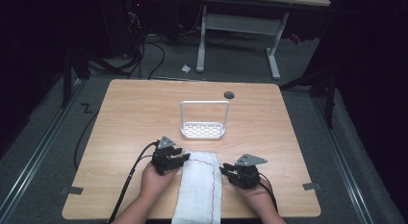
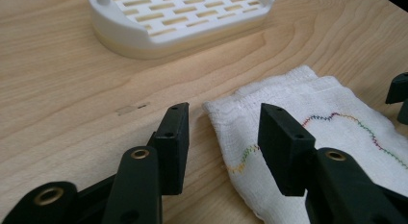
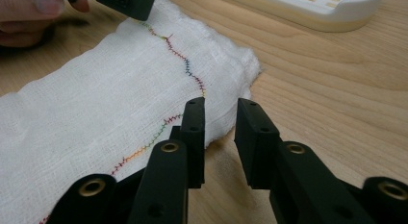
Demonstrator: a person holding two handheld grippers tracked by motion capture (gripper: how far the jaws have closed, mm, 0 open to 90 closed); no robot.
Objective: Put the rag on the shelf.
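A white folded cloth (image 1: 199,185) with a rainbow stitched line lies lengthwise from the table's front edge toward the middle. My left gripper (image 1: 185,157) is at its far left corner. In the left gripper view my left gripper (image 2: 222,111) is open, one jaw over bare wood and the other over the cloth (image 2: 327,123), without pressing it. My right gripper (image 1: 223,170) is at the cloth's right edge. In the right gripper view my right gripper (image 3: 220,103) is open, its left jaw beside the hem of the cloth (image 3: 96,99) and nothing gripped.
A white slotted rack (image 1: 204,130) with a tall wire handle stands just beyond the cloth, near the table's middle. A round dark grommet (image 1: 229,94) sits at the back edge. Bare wood lies to the left and right of the cloth. Cables and a desk frame are on the floor behind.
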